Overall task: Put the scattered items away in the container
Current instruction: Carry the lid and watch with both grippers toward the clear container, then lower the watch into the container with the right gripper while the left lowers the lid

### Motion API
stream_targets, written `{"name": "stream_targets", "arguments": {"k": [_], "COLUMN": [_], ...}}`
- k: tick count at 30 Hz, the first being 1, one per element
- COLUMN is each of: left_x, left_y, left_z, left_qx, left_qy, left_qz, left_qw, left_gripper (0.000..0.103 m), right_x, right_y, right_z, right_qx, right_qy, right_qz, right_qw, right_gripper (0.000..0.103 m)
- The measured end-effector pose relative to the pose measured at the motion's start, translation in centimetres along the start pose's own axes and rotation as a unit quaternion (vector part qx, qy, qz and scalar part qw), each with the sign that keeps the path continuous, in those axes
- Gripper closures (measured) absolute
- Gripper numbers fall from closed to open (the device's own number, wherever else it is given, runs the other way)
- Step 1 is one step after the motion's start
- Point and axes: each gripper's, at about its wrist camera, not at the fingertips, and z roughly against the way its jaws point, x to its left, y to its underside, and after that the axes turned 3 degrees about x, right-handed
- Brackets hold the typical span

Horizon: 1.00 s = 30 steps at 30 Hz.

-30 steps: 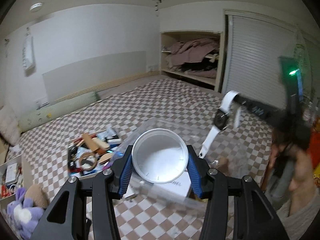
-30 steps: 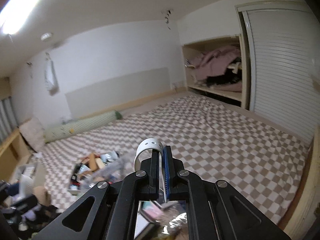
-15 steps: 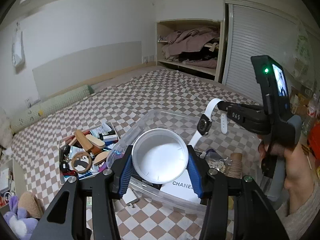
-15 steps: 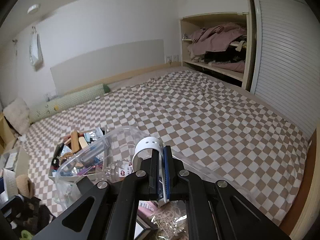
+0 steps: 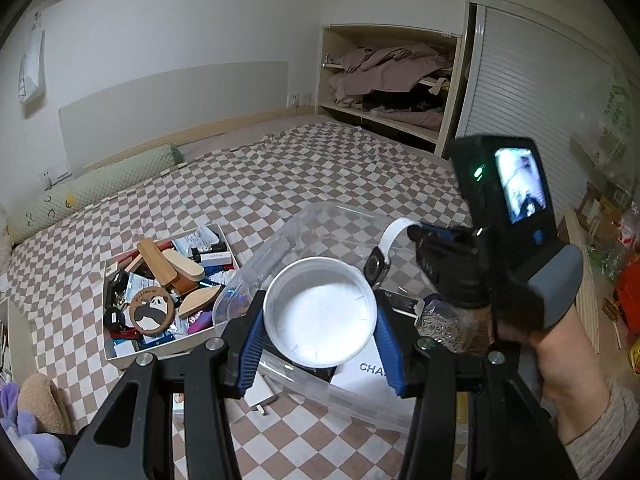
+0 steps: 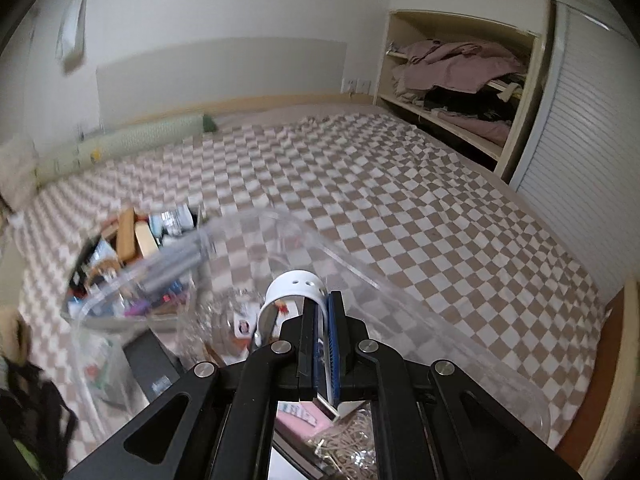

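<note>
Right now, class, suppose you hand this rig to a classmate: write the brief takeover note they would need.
Left gripper: shut on the white round lid, held above the clear plastic bin.
Right gripper: shut on the white-strapped watch, hanging over the bin's opening.
Done: bin already holds a white box, a bag of rubber bands and other bits.
Left: release the watch into the bin, then move over the items in the white tray on the checkered bed; lid probably goes in as well.
</note>
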Motion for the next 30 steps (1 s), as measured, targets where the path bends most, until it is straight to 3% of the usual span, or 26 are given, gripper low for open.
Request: {"name": "stream_targets", "arguments": {"k": [11,14,16,17,22,25,30], "left_x": [0.2,-0.2,-0.4,-0.6,-1.6,-2.2,-3.2], "left_y": [0.3,0.6,0.7,0.8,1.1,1.3,1.2], "left_z": [-1.7,-2.2,-2.5,-2.7,-3.7,-4.7,-6.9], "left_qx": [0.026,0.033,0.036,0.038,0.053,0.064,0.083], "left_qy": [0.013,0.014,0.015,0.015,0.030,0.040,0.058], "left_qz": [0.012,0.005,0.001,-0.001,-0.006,-0.008,-0.003], "left_qw": [0.9995,0.9994,0.9992,0.9992,0.9981,0.9971,0.9948], "left_gripper": [0.053,0.053,0.053,0.053,0.053,0.053,0.053], "right_x": [0.5,-0.4,-1.2,-1.7,-4.5,-5.8,-6.2], "right_y": [4.0,4.9,5.4,5.6,6.2,6.4,6.4], "right_z": [-2.3,-2.2,-1.8,-1.5,0.0,0.8,2.0], "right_qx": [0.129,0.145,0.142,0.136,0.120,0.111,0.101], "right_qy": [0.009,0.006,0.015,0.016,-0.009,-0.039,-0.091], "right_qz": [0.109,0.109,0.107,0.102,0.048,0.011,0.001], "right_qw": [0.986,0.983,0.984,0.985,0.992,0.993,0.991], "right_gripper": [0.095,0.077,0.048,0.043,0.037,0.025,0.025]}}
